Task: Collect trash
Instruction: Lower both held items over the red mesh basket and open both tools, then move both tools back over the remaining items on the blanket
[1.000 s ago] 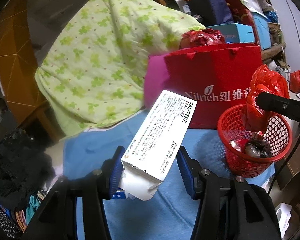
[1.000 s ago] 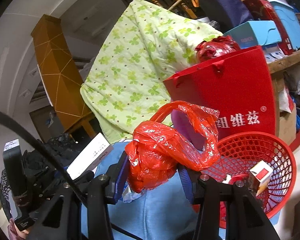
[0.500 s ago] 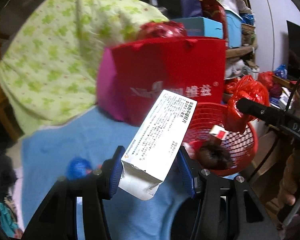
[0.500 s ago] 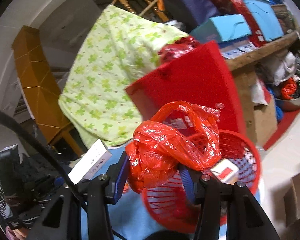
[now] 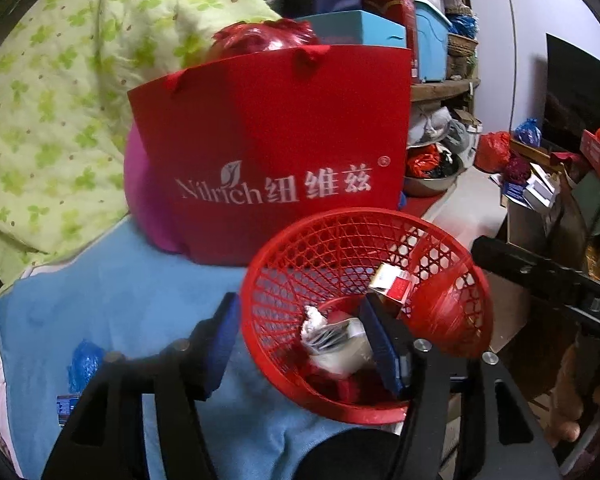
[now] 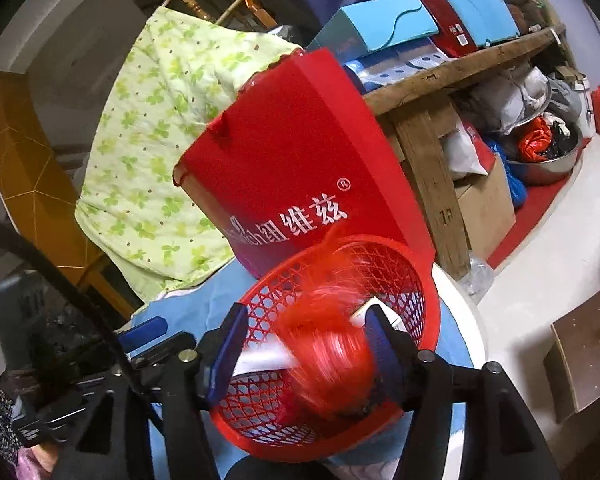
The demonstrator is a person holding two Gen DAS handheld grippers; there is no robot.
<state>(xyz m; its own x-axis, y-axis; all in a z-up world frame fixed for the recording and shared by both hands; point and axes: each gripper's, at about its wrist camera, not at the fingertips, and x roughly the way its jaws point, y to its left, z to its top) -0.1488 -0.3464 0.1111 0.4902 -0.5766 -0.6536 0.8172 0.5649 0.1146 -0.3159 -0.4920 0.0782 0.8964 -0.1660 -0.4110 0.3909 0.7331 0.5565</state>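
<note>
A red mesh basket (image 5: 284, 264) stands on the blue cloth (image 5: 112, 300) and also shows in the right wrist view (image 6: 424, 276). My left gripper (image 5: 300, 340) is open and empty over the basket; the white box (image 5: 336, 344) lies inside beside a red-and-white carton (image 5: 392, 280). My right gripper (image 6: 304, 344) is open over the basket, and the red plastic bag (image 6: 328, 360) is a blur between its fingers, dropping in. The bag also shows in the left wrist view (image 5: 448, 308).
A red paper shopping bag (image 5: 276, 140) stands just behind the basket, with a green floral quilt (image 5: 60, 92) to its left. A blue wrapper (image 5: 84, 364) lies on the cloth. A wooden bench (image 6: 432, 120) with boxes stands at right.
Both grippers moved over the basket and opened. The white box left my left gripper and lies in the basket. The red bag is falling out of my right gripper.
</note>
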